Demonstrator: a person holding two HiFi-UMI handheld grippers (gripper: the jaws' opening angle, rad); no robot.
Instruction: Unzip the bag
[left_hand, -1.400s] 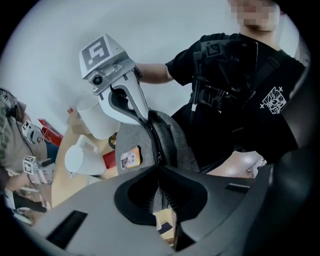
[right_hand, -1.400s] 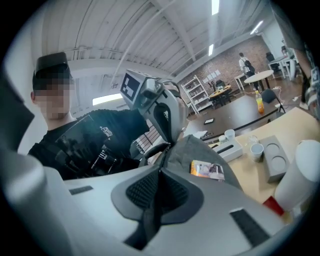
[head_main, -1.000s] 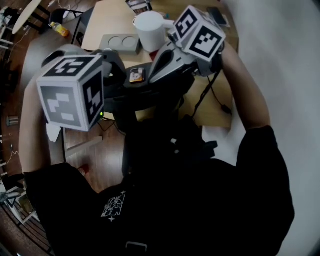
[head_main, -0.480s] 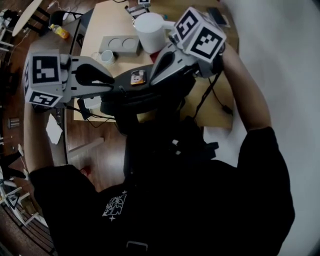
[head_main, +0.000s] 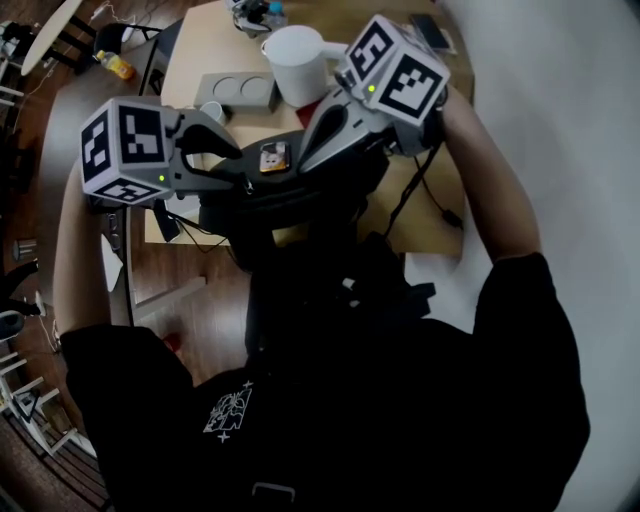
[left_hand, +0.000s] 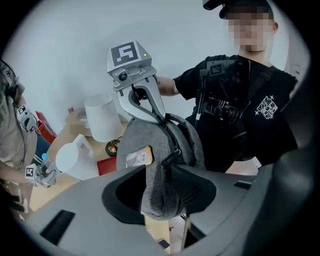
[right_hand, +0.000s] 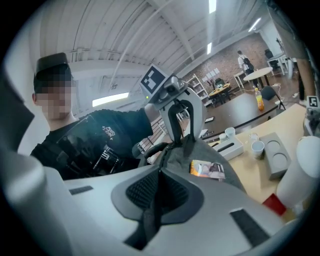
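Note:
A dark grey bag (head_main: 285, 190) with an orange label (head_main: 273, 155) hangs in the air in front of the person, between both grippers. My right gripper (head_main: 306, 158) comes in from the upper right, shut on a black strap (right_hand: 150, 210) at the bag's top. My left gripper (head_main: 245, 172) reaches in from the left. In the left gripper view its jaws are opening, with the bag's (left_hand: 150, 150) lower end between them and a gap showing beside the left pad. The black zipper pull (left_hand: 169, 158) lies just above the jaws, free of them.
Under the bag is a wooden table (head_main: 440, 215) with a white jug (head_main: 298, 62), a grey tray with two round holes (head_main: 240, 90), a small cup (head_main: 212, 110) and a black cable (head_main: 420, 190). Another person's sleeve (left_hand: 10, 125) shows at the left.
The left gripper dropped from close under the camera out to the left, then came in a little toward the bag's end. The right gripper and the bag have stayed put.

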